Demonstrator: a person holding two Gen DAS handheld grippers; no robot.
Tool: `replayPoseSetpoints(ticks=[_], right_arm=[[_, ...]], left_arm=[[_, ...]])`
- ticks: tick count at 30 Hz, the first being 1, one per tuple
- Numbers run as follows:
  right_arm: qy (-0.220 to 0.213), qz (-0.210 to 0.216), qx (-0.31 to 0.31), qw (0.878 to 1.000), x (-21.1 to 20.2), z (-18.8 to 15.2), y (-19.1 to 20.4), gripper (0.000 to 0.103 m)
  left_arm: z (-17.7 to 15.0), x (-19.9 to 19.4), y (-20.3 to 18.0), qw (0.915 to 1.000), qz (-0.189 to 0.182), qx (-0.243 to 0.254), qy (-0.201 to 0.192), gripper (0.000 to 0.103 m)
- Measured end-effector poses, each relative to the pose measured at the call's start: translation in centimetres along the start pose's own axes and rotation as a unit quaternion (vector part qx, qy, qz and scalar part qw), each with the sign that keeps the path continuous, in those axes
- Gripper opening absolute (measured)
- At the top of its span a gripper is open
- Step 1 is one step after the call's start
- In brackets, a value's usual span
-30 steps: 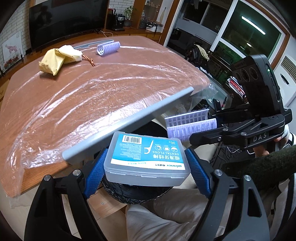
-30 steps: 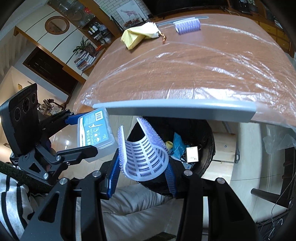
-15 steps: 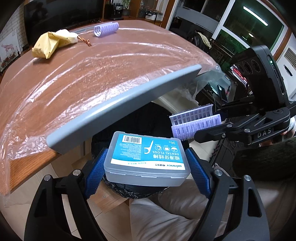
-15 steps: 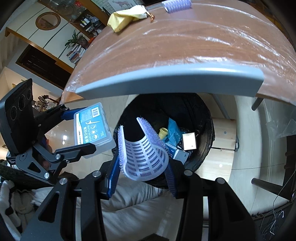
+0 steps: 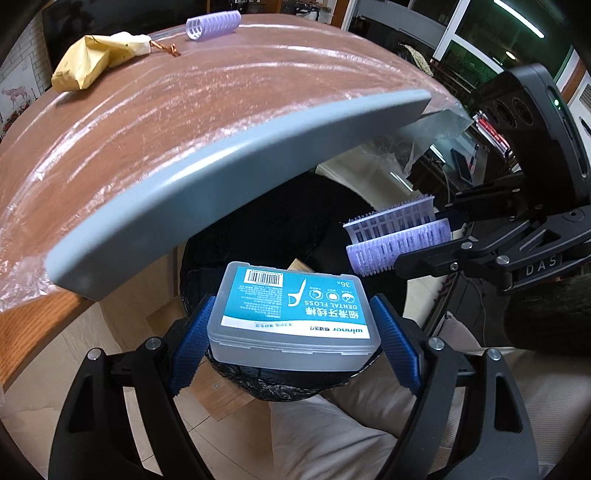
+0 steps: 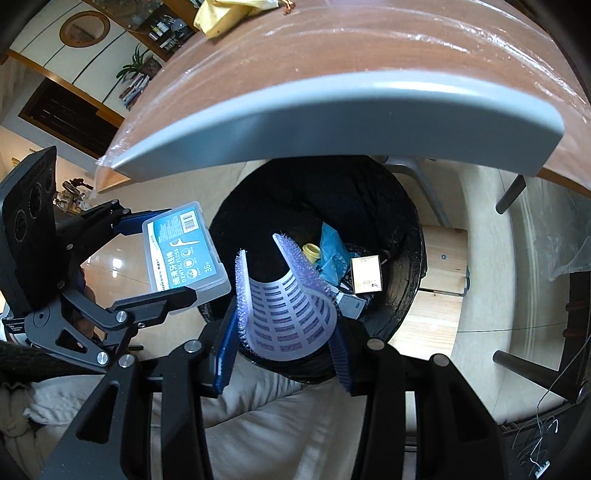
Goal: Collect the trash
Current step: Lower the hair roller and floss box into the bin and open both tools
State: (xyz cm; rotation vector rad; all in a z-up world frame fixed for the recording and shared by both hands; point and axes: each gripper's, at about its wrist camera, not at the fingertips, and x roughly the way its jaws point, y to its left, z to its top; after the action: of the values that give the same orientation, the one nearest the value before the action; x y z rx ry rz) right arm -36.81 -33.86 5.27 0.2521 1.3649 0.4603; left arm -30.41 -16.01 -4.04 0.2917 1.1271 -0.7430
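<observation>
My left gripper (image 5: 293, 338) is shut on a clear dental floss box with a blue label (image 5: 295, 314), held over the near rim of a black-lined trash bin (image 5: 266, 229) under the table edge. The box also shows in the right wrist view (image 6: 184, 251). My right gripper (image 6: 284, 343) is shut on a squashed purple hair roller (image 6: 288, 302), held over the same bin (image 6: 406, 236); the roller also shows in the left wrist view (image 5: 399, 236). The bin holds blue wrappers and a small box (image 6: 365, 273).
A wooden table under plastic film (image 5: 184, 110) with a grey edge strip (image 5: 221, 184) overhangs the bin. On it lie a yellow crumpled bag (image 5: 92, 59) and another purple roller (image 5: 212, 24). A white cushion (image 5: 332, 435) lies below; table legs (image 6: 509, 192) stand right.
Both grippers have moved down and forward with their loads, from beside the table edge to over the bin's opening. Both stay shut on their objects.
</observation>
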Motion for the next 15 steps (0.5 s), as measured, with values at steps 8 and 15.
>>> replayPoseSetpoints(ticks=[8,15], right_arm=[[0.015,-0.022,-0.005,1.0,2.0,0.2,-0.6,0.043],[0.029,-0.041,-0.007,0.999,3.7,0.6,-0.9,0.043]], left_arm=[[-0.2,1.8,-0.1,0.9997,0.013,0.011,0.017,0.084],[-0.3,3.4,0.1,0.9992,0.024,0.012,0.029,0.084]])
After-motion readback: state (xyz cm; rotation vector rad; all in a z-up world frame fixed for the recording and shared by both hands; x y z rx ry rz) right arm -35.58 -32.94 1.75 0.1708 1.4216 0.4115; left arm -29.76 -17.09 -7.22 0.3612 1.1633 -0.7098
